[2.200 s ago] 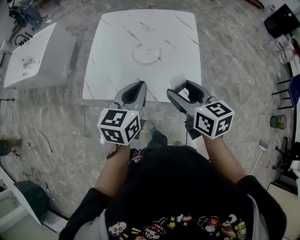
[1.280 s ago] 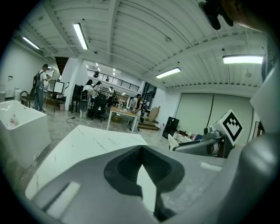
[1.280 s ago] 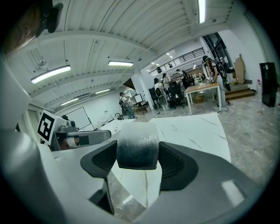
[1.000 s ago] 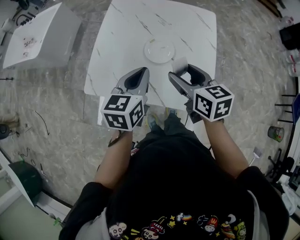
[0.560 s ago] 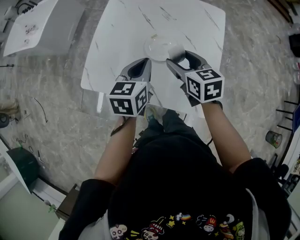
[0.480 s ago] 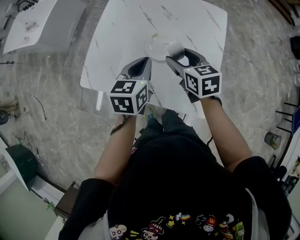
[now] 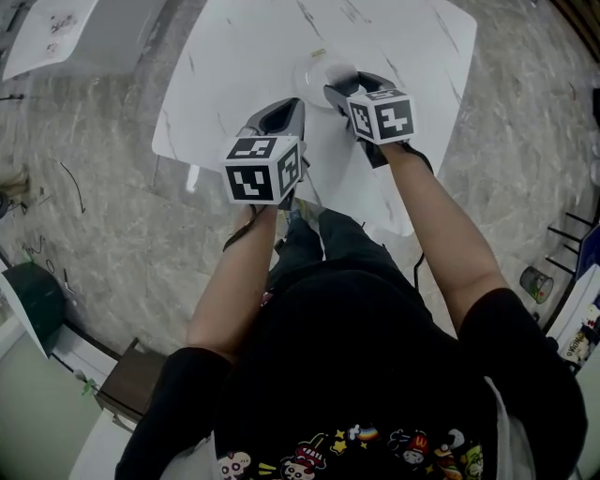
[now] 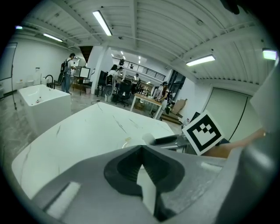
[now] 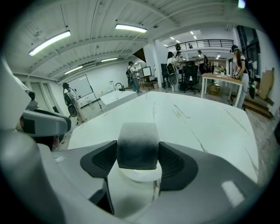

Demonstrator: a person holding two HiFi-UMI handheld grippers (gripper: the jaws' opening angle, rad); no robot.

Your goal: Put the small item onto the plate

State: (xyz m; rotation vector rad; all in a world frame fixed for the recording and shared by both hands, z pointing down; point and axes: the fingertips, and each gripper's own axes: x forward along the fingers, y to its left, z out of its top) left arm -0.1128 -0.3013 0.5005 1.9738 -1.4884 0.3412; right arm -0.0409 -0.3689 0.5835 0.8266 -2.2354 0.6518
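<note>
The small item (image 9: 137,146), a pale soft block, sits clamped between the jaws of my right gripper (image 9: 137,154). In the head view that right gripper (image 7: 342,87) reaches over the near rim of the round white plate (image 7: 314,67), with the small item (image 7: 346,82) at its tip. Under the block in the right gripper view shows a curved piece of the plate (image 9: 141,174). My left gripper (image 7: 284,111) hovers over the white marble table (image 7: 234,56), left of and nearer than the plate; its jaws are shut and empty. The left gripper (image 8: 140,151) view shows the small item (image 8: 148,138) ahead.
A white tub-like unit (image 7: 56,28) stands on the floor left of the table. A green bin (image 7: 33,295) sits at the far left and a can (image 7: 532,281) at the right. People and desks fill the far room (image 8: 118,83).
The person has stepped up to the table. The right gripper has carried the small item forward from the table's near edge to over the plate. The left gripper followed, still shut.
</note>
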